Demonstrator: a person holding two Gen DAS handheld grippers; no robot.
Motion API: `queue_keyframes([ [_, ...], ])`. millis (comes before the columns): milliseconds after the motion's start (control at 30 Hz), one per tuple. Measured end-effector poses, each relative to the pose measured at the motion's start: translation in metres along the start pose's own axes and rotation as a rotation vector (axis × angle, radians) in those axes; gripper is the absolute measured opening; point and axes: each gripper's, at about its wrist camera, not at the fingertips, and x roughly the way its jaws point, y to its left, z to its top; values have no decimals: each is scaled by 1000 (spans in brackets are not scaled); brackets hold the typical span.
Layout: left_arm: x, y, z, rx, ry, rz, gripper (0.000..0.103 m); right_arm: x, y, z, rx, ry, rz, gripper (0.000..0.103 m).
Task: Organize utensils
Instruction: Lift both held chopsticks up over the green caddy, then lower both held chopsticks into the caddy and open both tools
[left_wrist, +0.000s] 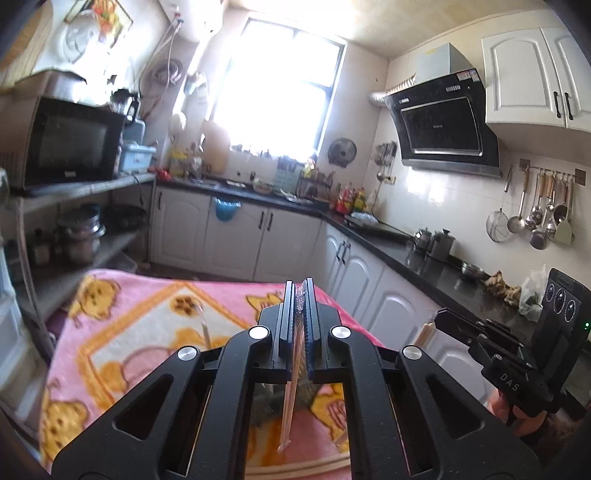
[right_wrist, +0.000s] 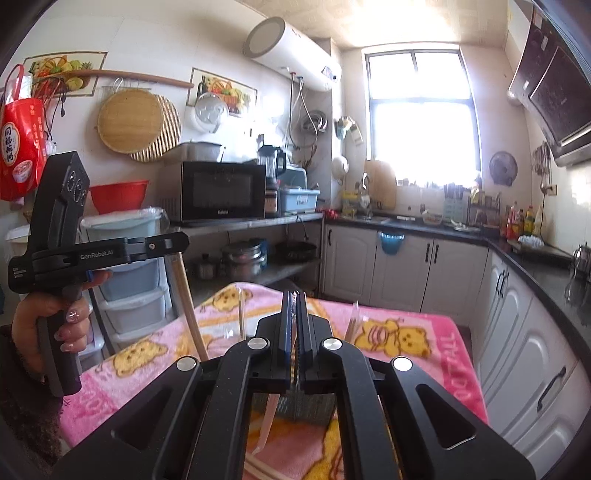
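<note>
Left wrist view: the left gripper (left_wrist: 300, 295) has its black jaws pressed together on wrapped chopsticks (left_wrist: 290, 402), a pale wooden pair in a clear plastic sleeve. The sleeve is pinched between the ribbed pads and hangs down below the jaws, slightly tilted, above the table. A fleecy pink blanket (left_wrist: 140, 343) with yellow cartoon bears and orange borders covers the table. One more clear-wrapped chopstick pair (left_wrist: 204, 325) lies on the blanket near its far left part. Under the jaws a grey woven basket (left_wrist: 266, 402) shows partly, blurred. At the right edge the right gripper (left_wrist: 443, 317), matte black with round bolts, is seen from the side, with pale wooden stick ends (left_wrist: 424, 332) just beside its tip.

Right wrist view: the right gripper (right_wrist: 294, 299) is also closed, its blue-edged pads clamping a thin clear wrapper (right_wrist: 267, 417) that trails down below the jaws; what is inside it I cannot tell. Beneath sits the grey woven basket (right_wrist: 314, 406), rectangular, on the near part of the pink blanket (right_wrist: 424, 373). Two wrapped pairs (right_wrist: 242, 317) (right_wrist: 351, 325) rest on the blanket towards its far edge. At left, a hand (right_wrist: 55, 325) with painted nails grips the handle of the left gripper (right_wrist: 177, 242), from which long wooden chopsticks (right_wrist: 190, 314) hang down steeply.
</note>
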Motion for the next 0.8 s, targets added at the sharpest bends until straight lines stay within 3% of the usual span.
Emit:
queue_keyframes([
  [400,0,9,36,28,-79,77,2,15,-6,38,-14,-70,-13,3],
  [800,23,11,46,30,-109,121,2,48,-10,72,-18,-108,-33,3],
])
